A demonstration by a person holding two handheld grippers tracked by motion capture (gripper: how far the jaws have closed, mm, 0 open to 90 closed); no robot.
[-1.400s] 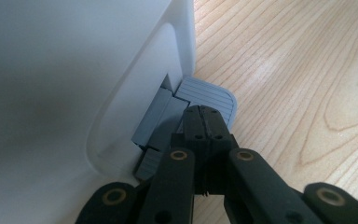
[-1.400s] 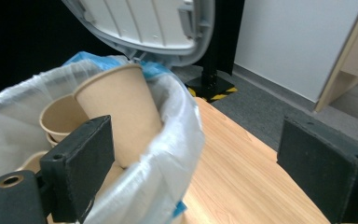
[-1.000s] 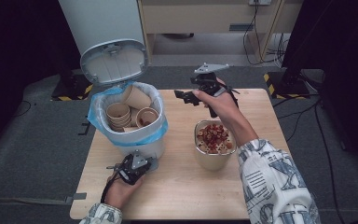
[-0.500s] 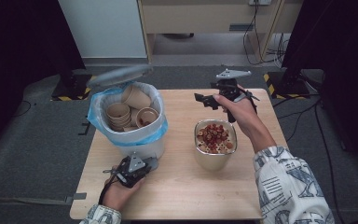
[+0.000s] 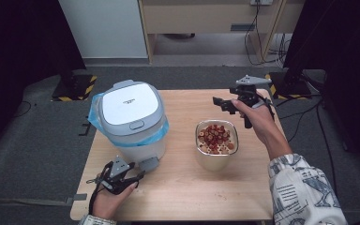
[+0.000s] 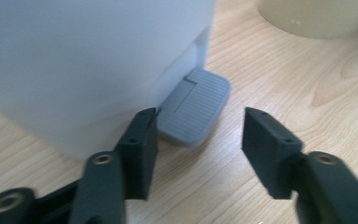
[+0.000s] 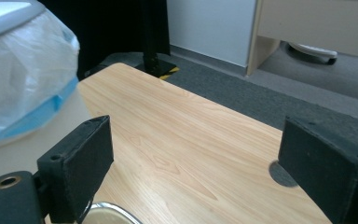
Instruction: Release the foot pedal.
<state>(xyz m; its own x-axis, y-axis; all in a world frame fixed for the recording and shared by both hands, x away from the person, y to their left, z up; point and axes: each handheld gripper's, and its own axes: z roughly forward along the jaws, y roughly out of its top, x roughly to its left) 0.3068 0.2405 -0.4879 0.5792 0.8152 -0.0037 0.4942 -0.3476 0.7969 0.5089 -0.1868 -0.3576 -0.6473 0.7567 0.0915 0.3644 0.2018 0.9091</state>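
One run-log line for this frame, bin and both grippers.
bin lid: shut | left gripper: jaws just opened, off pedal | right gripper: open, empty, beyond bowl | table

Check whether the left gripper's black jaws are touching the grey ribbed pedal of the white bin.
Cannot tell. In the left gripper view the left gripper stands open before the grey ribbed pedal; one jaw tip meets its edge, without plain contact or gap.

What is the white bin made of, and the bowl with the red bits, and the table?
The bin looks like smooth matte plastic, white with a grey lid rim and a ribbed grey pedal. The bowl seems metal: its rim shines. The table looks like pale wood or a wood-look top, with visible grain.
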